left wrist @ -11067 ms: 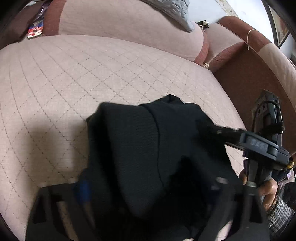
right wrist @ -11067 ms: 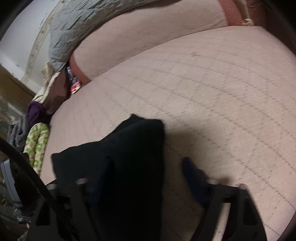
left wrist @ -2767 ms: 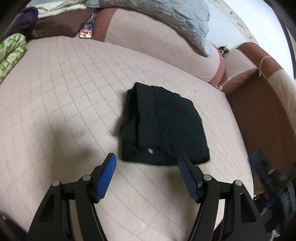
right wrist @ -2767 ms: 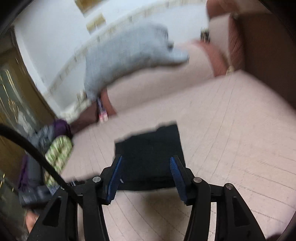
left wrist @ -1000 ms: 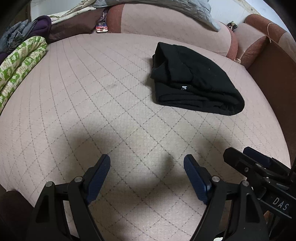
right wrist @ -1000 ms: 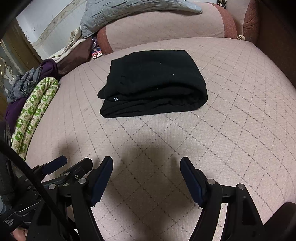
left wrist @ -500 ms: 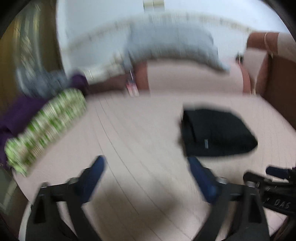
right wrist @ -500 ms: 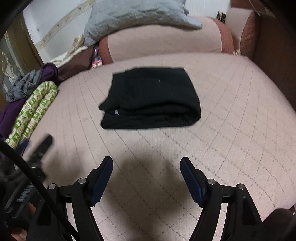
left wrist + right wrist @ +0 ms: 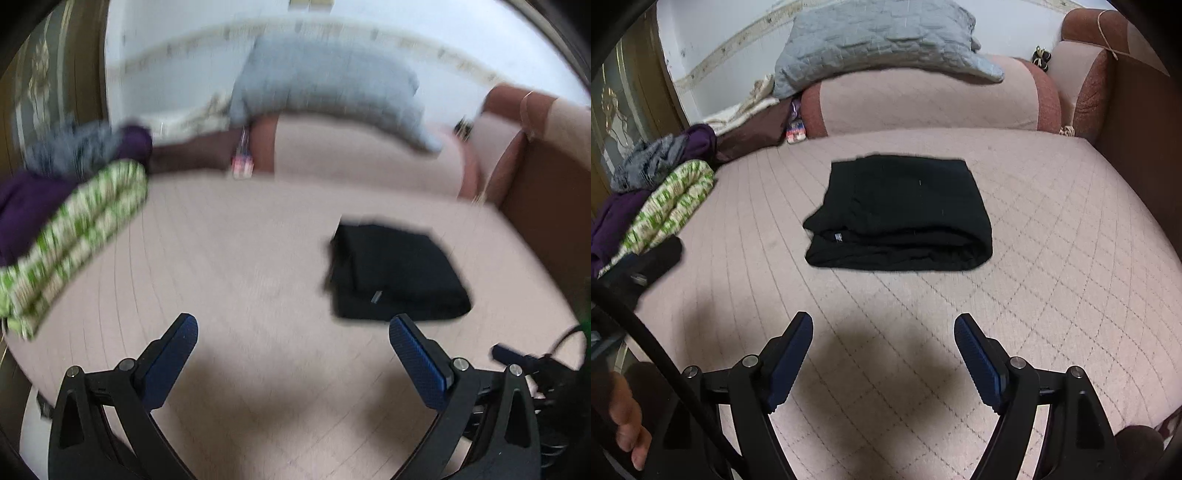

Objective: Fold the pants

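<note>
At twelve o'clock of your right gripper (image 9: 882, 339), whose empty jaws are opening, the pants (image 9: 901, 212) lie folded; your left gripper (image 9: 293, 341) gapes wide, empty. Brushing them could spoil the fold.

Left wrist view: motion blur throughout; quilt lines on seat cushion (image 9: 240, 258) barely legible, label on pants (image 9: 395, 277) unreadable. Right wrist view: hand (image 9: 624, 424) cut off at left edge; purple clothing (image 9: 613, 221) partly out of frame.
</note>
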Motion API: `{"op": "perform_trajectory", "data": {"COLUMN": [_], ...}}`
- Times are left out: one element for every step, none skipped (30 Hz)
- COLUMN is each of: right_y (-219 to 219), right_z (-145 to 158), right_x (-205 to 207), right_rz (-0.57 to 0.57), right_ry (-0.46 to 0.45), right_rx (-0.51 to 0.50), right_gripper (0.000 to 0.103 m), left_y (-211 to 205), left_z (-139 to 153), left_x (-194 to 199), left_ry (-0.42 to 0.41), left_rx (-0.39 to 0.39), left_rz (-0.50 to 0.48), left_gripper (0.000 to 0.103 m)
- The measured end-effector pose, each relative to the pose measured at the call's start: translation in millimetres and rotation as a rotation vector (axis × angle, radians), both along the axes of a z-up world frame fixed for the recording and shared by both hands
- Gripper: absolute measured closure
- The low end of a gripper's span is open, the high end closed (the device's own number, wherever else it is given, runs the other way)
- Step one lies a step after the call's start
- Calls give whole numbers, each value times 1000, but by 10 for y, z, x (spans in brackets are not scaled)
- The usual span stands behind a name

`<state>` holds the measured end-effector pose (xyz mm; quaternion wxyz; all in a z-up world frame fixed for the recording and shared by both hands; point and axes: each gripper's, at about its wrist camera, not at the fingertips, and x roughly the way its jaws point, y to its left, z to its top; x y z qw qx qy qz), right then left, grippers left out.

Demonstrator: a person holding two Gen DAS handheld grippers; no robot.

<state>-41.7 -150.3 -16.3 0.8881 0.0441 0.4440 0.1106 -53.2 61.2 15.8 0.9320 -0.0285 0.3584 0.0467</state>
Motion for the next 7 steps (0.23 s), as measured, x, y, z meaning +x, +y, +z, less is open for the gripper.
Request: {"op": "perform_trajectory", "data": {"right_y": [14,30,43,63,83,101,128], "right_z": [-32,-53,-74,-96,-121,-144,-160], "right_x": [-3,-7,-10,-14,-13,-16,-11], "right_rz": [6,13,20,29,39,47,53], "right_ry": [12,18,23,29,37,44,50], "right_rx": [-12,-17,-18,-17,-17,-17,-18], "right_gripper": [20,20,20,20,20,20,19], "left_y": [45,83,115,155,167,161,148], "left_z": [-89,-168,-230,-300,-334,-370,-407], "left_x": [47,71,57,61,56,29,31], "left_ry": [43,84,112,146,162,176,192], "left_rx": [-6,-20,-31,-45,-56,-61,-57], "left_rz": [11,27,42,53,52,50,48], "left_gripper": [0,0,0,0,0,0,0]}}
